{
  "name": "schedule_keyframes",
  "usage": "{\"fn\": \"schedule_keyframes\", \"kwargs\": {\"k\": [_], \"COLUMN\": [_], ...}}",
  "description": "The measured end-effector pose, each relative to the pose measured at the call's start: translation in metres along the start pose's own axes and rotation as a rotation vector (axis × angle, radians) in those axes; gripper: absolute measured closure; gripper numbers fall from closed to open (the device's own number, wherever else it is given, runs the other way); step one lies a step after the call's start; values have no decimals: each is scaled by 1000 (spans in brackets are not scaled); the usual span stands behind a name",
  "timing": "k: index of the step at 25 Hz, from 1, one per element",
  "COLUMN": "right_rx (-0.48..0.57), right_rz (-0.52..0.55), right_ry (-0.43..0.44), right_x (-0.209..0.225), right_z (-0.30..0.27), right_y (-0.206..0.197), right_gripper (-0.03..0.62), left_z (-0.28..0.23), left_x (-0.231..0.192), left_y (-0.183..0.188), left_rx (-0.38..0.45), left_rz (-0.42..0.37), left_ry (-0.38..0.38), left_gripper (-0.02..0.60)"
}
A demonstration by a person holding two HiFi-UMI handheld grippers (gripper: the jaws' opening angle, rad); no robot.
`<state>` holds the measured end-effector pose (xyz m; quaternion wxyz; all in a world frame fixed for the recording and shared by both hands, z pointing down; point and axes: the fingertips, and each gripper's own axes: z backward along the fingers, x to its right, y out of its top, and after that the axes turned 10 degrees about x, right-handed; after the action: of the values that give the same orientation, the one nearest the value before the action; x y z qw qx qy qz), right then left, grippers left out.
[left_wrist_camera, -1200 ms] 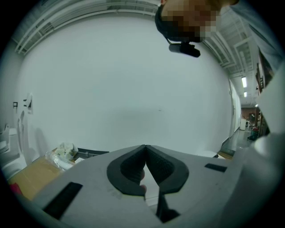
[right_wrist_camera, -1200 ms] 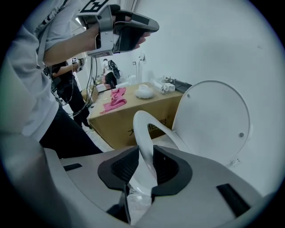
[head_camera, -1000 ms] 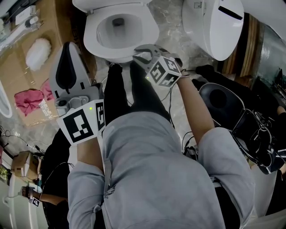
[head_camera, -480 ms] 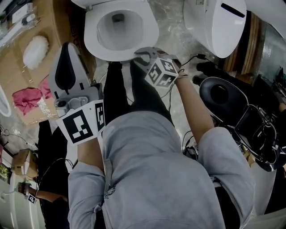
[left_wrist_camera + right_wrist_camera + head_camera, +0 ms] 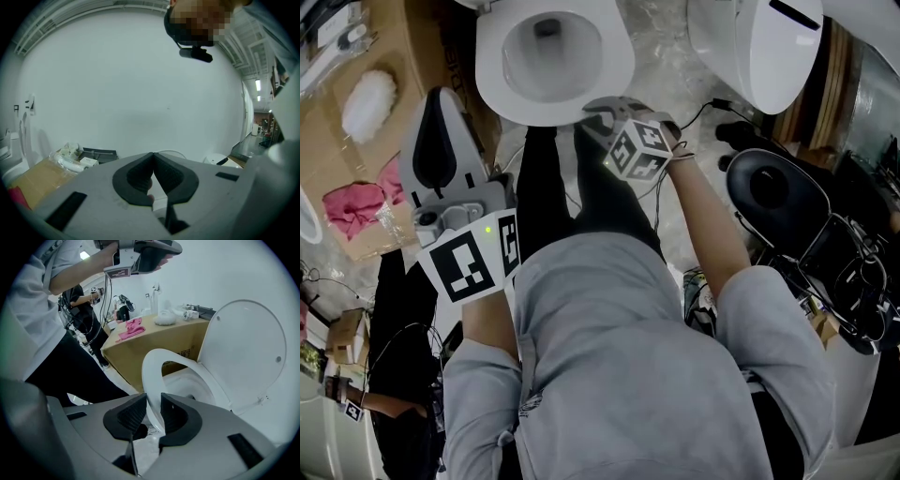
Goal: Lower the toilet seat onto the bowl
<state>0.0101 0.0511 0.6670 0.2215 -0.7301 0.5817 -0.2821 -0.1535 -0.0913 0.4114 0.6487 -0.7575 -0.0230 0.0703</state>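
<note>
The white toilet seat (image 5: pixel 157 371) stands tilted over the bowl (image 5: pixel 192 387), with the lid (image 5: pixel 248 350) upright behind it. My right gripper (image 5: pixel 153 401) is shut on the seat's front rim, which passes between both pads. In the head view the same gripper (image 5: pixel 598 116) sits at the front edge of the seat (image 5: pixel 614 56), above the bowl (image 5: pixel 548 52). My left gripper (image 5: pixel 443 101) is held up at the left, away from the toilet. Its jaws (image 5: pixel 153 157) are shut on nothing and face a plain white wall.
A cardboard box (image 5: pixel 347 150) left of the toilet carries a pink cloth (image 5: pixel 356 206) and a white fluffy brush (image 5: pixel 366 103). A second white toilet (image 5: pixel 759 42) stands at the upper right, with a black round seat (image 5: pixel 773 202) and cables below it. My own legs stand right before the bowl.
The head view has drifted, so the toilet sits slightly higher in the picture. My right gripper keeps its hold on the seat's front rim; the left gripper has barely moved.
</note>
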Motion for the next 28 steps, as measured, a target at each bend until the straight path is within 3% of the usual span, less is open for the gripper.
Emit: {"fn": "schedule_keyframes", "kwargs": {"k": [13, 28], "right_rx": [-35, -62], "right_rz": [-21, -40], "right_ry": [37, 23], "right_x": [-4, -29], "right_z": [-21, -40], "right_y": [-25, -49], "right_gripper": [511, 513], "left_z": [-10, 4], "left_x": [1, 3], "left_y": [-18, -29], "left_rx": [-35, -32], "left_rz": [-6, -5], "left_ry": [-9, -33], "left_gripper": [581, 581]}}
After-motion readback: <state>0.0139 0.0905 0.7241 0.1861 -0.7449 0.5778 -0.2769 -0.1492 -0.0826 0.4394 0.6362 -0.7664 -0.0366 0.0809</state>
